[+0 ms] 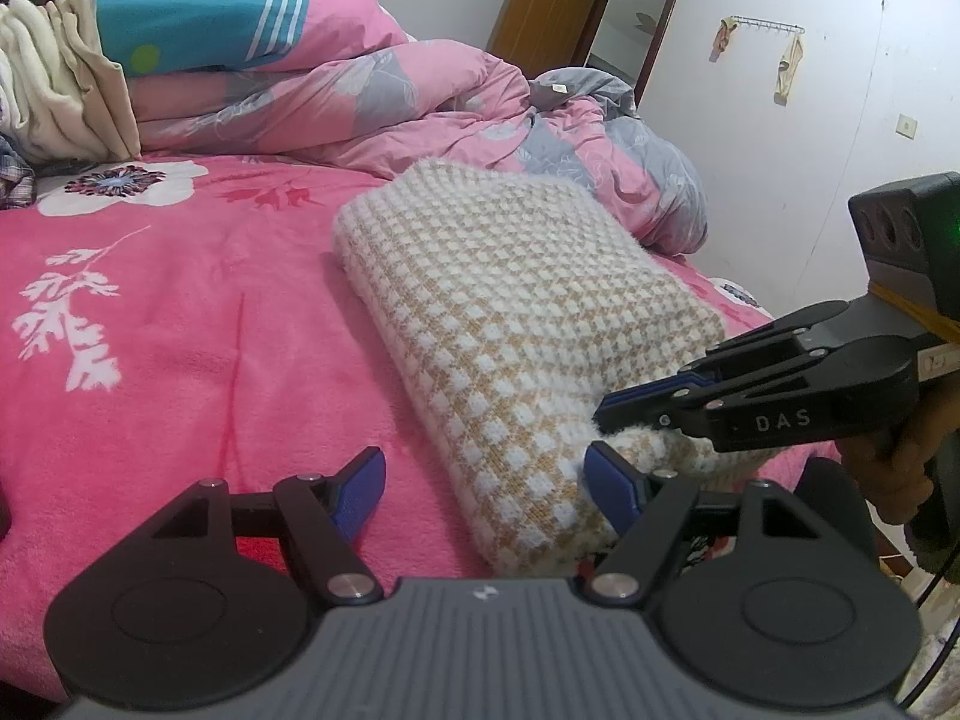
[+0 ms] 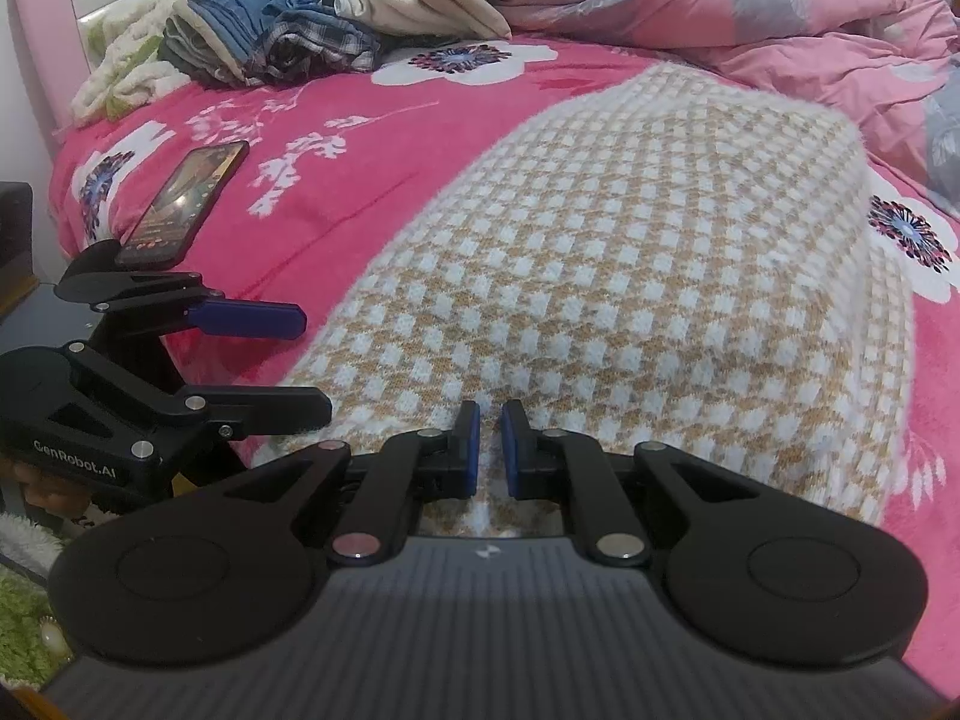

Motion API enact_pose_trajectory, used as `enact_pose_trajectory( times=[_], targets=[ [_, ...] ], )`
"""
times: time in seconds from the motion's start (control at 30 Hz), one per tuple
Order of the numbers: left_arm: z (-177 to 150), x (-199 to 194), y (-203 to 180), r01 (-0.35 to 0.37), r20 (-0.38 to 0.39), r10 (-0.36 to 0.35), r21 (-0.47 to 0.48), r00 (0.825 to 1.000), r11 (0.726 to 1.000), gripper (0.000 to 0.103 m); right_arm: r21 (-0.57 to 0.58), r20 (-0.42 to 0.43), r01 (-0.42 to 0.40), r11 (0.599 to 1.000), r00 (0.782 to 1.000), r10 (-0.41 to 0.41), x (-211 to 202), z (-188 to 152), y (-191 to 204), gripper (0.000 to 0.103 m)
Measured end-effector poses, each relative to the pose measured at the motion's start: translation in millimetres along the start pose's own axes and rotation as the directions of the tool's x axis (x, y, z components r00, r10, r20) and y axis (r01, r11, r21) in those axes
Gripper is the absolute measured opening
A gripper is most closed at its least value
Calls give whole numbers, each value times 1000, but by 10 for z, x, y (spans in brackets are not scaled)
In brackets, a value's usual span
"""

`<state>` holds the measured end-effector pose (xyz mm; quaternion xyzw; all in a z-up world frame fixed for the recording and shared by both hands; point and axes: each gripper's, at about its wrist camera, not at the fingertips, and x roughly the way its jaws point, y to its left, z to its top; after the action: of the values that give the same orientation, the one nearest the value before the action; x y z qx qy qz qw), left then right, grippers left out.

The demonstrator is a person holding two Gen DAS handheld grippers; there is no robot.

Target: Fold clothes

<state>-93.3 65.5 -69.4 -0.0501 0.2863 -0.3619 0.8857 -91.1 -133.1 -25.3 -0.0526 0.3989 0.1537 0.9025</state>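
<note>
Folded checked sweater point(image 1: 516, 324) is laid on the pink bedsheet point(image 1: 180, 312), long axis towards the duvet point(image 1: 420, 102). Its near edge is pinched by the clenched right gripper point(image 2: 491, 450) (angled down); left gripper point(image 1: 483, 489) is held spread beside that corner.

The left gripper point(image 1: 480, 489) stood wide open beside the folded sweater point(image 1: 522, 324); the right gripper point(image 2: 491, 450) was pinched on its near edge.

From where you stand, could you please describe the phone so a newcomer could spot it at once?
Start at the pink floral bedspread. Near its edge, left of the checked sweater, lies the phone. It is the only flat, dark, glossy slab among soft fabrics, its screen lit.
</note>
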Motion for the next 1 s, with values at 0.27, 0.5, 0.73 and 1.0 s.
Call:
enact_pose_trajectory(
  times=[0.27,0.5,0.73,1.0],
  targets=[
    [3,7,-7,-3,-2,3,2,1000,1000,75,8,21,-5,1000,1000,5,-6,-33,-10,7],
    [9,4,-15,-8,-3,8,9,1000,1000,75,21,45,-10,1000,999,9,-12,-73,-18,7],
    [-70,-324,-195,29,54,-39,172,998,985,79,101,105,-35,994,994,24,-209,-55,-122,12],
    [-232,-122,-613,-121,35,117,376,993,919,77,129,238,22,991,970,-53,-609,-225,-295,24]
  ],
)
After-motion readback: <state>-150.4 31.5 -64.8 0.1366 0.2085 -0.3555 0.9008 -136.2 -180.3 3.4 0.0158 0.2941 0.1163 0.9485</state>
